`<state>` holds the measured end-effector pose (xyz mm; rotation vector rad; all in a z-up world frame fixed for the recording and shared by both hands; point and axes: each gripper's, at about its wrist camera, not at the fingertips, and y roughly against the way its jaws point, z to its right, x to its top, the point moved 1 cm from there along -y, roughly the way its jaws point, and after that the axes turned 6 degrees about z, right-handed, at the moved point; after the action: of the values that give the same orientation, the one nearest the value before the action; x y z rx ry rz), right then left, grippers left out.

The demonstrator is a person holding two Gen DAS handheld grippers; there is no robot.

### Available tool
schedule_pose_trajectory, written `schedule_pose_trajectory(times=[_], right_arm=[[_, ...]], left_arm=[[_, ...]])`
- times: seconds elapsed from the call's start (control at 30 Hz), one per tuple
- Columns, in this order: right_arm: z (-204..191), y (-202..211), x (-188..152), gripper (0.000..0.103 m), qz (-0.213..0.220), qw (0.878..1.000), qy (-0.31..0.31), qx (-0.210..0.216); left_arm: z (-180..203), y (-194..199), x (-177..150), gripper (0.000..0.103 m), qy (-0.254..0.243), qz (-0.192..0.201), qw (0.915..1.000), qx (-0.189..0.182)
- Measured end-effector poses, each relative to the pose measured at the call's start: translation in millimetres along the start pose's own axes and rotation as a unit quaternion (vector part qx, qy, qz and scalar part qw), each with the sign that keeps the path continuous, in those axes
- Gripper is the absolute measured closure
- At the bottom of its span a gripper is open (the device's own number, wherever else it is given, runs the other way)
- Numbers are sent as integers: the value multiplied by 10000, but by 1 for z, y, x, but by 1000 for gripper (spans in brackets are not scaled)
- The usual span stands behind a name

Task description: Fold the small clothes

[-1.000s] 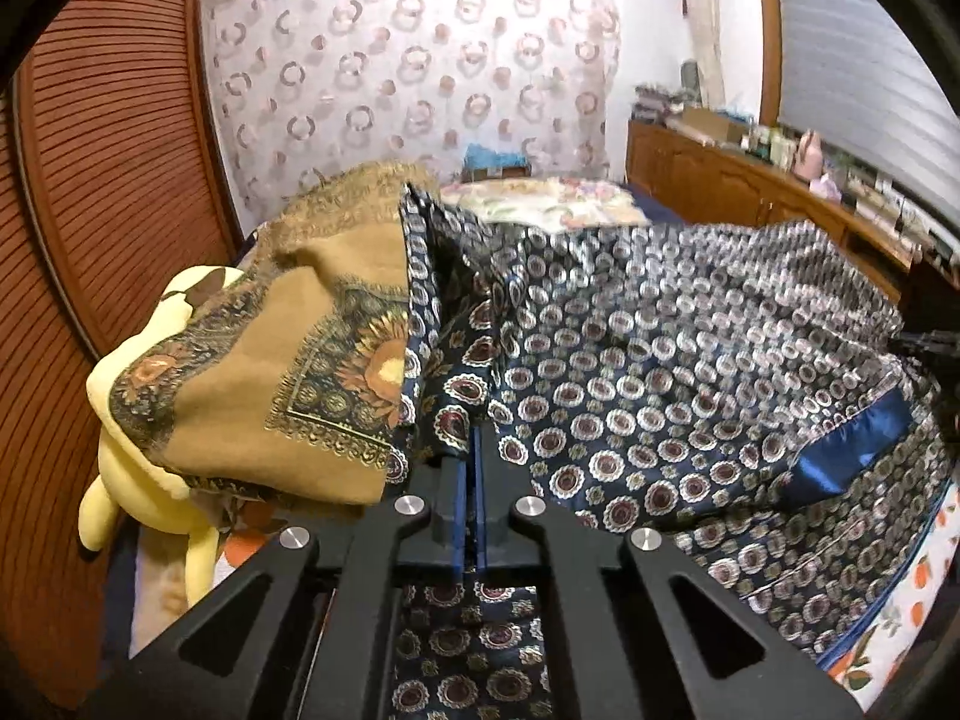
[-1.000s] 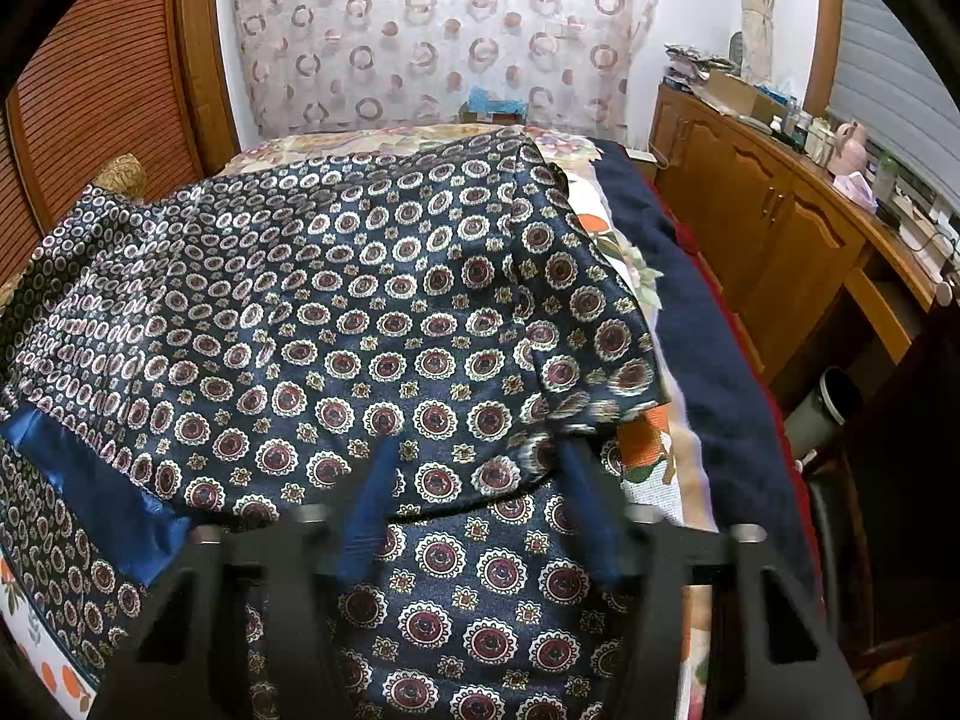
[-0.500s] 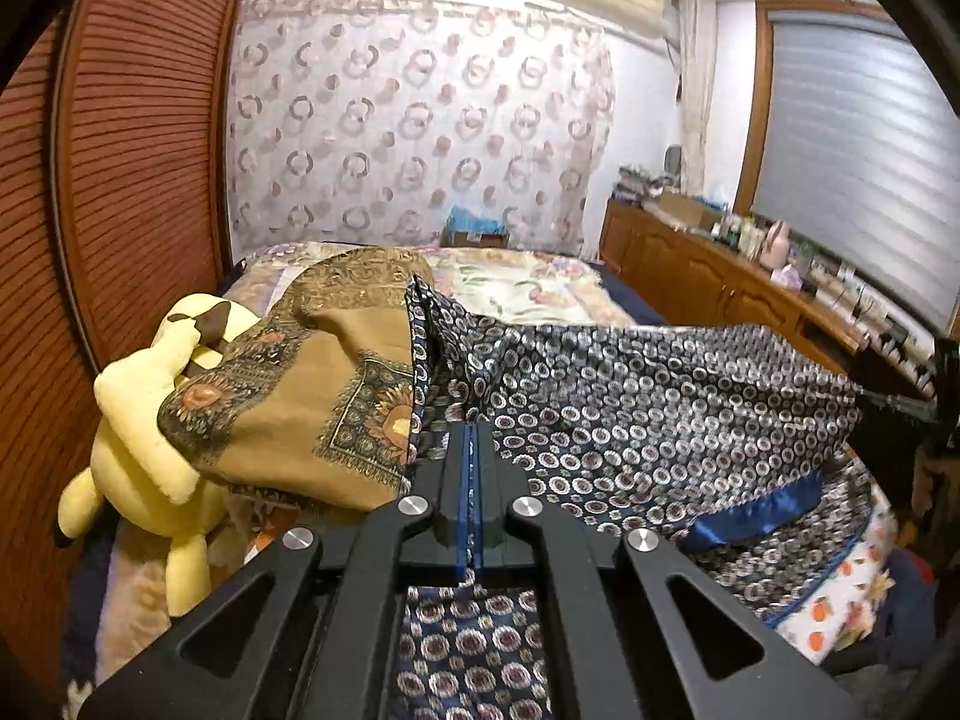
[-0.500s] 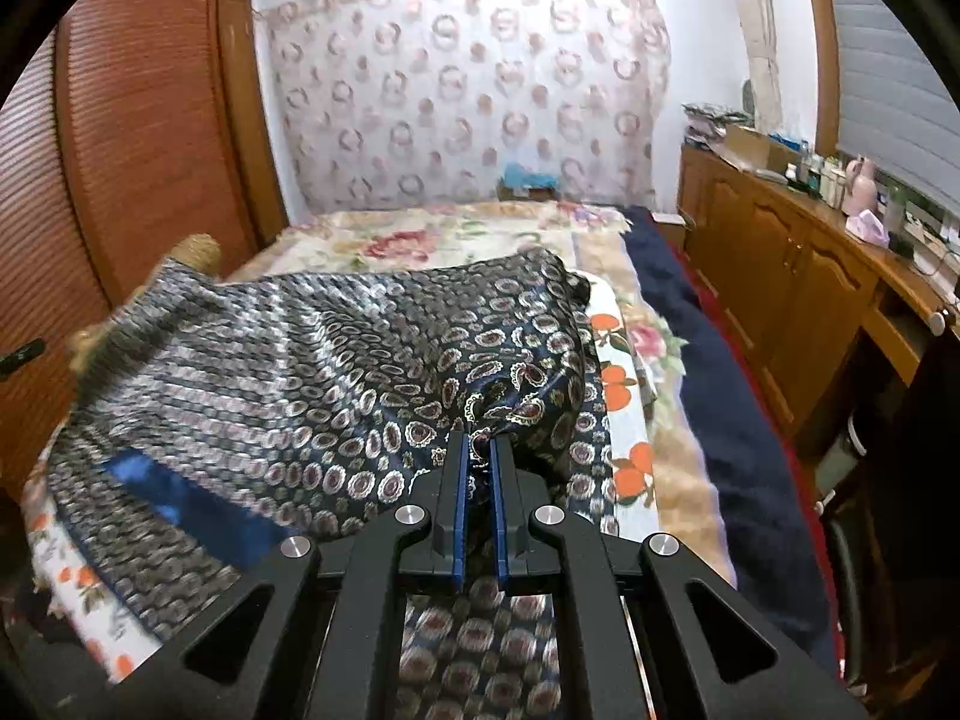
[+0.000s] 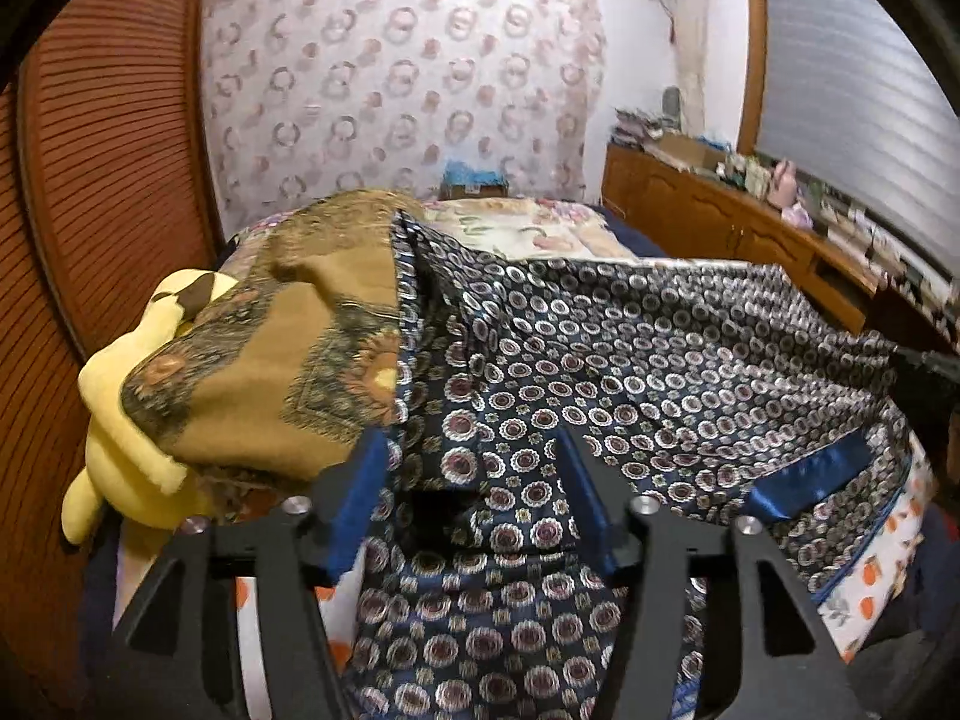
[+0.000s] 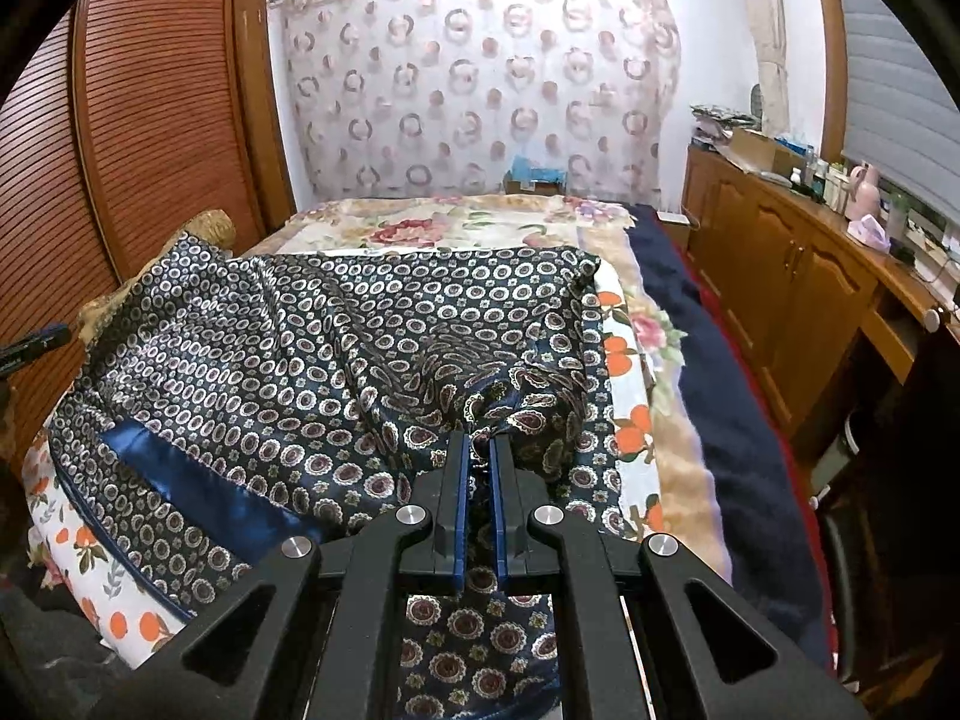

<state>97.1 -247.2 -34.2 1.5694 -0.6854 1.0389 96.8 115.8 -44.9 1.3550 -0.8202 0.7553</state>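
Step in hand: one fold of the navy patterned cloth (image 6: 312, 360) looks laid over, judged from the doubled layers; the left side is being let go while the right side is held.
Left gripper (image 5: 474, 480): its jaws have just been opening; they stand apart, cloth lies between them but the pads do not press it.
Right gripper (image 6: 477, 468): its jaws are nearly closed and pinch a bunched corner of the same cloth.
Where the cloth is: spread on the bed (image 6: 660, 396), over an orange-print sheet (image 6: 624, 354); at its left edge it lies against a brown scarf (image 5: 270, 360) that covers a yellow plush toy (image 5: 114, 420).
How to do it well: I think the left gripper should draw back low and straight, so the pads do not drag the fold open; the right should keep light tension, then lay its corner on the matching edge.
Long axis: it runs across the bed, from one gripper to the other.
Pointing: the plain blue band (image 6: 180, 474) marks the near edge, facing the person.
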Motion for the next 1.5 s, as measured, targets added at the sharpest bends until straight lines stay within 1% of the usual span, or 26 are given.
schedule_pose_trajectory(times=[0.1,0.13,0.17,0.23,0.27,0.33,0.47,0.53,0.6,0.7,0.8,0.9,0.93,0.97,1.03,1.07,1.1,1.13,1.17,1.2,1.23,1.27,1.3,1.37,1.5], right_arm=[[-3,2,0,97,-8,10000,13,-12],[-2,0,1,97,-18,10000,0,-6],[-1,-1,1,97,-31,10000,-6,-15],[4,0,0,97,-38,10000,-9,-16],[4,0,0,97,-42,10000,-3,-14],[4,2,0,97,-26,10000,0,-36],[5,13,2,97,78,10000,-20,-33],[6,21,2,97,124,9999,-33,-29],[6,32,1,97,171,9999,-18,-5],[3,50,-7,97,90,9999,33,50],[0,60,-20,97,-129,9999,84,45],[-3,60,-30,97,-297,9995,103,33],[-3,59,-32,91,-316,9995,89,34],[-2,58,-31,87,-314,9995,65,-11],[1,57,-27,73,-294,9995,8,-84],[2,56,-25,70,-257,9996,-33,-92],[1,57,-24,64,-231,9997,-61,-83],[2,55,-22,60,-216,9997,-79,-76],[3,54,-21,59,-210,9997,-90,-89],[5,51,-20,59,-208,9997,-111,-113],[6,50,-19,59,-201,9996,-147,-136],[4,48,-22,59,-198,9995,-186,-154],[4,46,-23,59,-200,9994,-230,-167],[4,40,-26,59,-206,9992,-292,-187],[4,30,-29,59,-304,9984,-414,-224]], left_arm=[[3,-23,-2,42,-168,-293,9992,224],[2,-30,-3,46,-188,-378,9988,228],[0,-39,-5,53,-163,-488,9985,157],[-6,-45,-8,100,-47,-617,9980,105],[-10,-44,-8,100,39,-617,9980,106],[-14,-31,-6,100,186,-429,9989,-9],[-22,13,-1,101,511,-54,9984,-245],[-25,28,-3,101,591,2,9976,-357],[-28,42,-8,101,682,16,9968,-417],[-30,52,-20,101,701,-67,9971,-297],[-31,46,-34,100,647,-274,9975,-116],[-31,37,-43,100,679,-449,9967,-63],[-33,36,-45,100,700,-471,9964,-63],[-32,35,-47,97,714,-482,9963,-60],[-31,36,-49,77,725,-478,9962,-45],[-32,37,-49,73,729,-463,9963,-40],[-32,38,-49,61,732,-447,9963,-47],[-31,39,-49,55,733,-419,9964,-71],[-32,38,-49,53,723,-413,9965,-84],[-31,38,-49,46,704,-419,9966,-90],[-31,38,-50,33,692,-421,9967,-84],[-29,38,-50,26,675,-421,9968,-73],[-28,36,-50,23,657,-422,9969,-79],[-24,33,-52,23,616,-484,9969,-96],[-22,29,-55,23,570,-535,9969,6]])
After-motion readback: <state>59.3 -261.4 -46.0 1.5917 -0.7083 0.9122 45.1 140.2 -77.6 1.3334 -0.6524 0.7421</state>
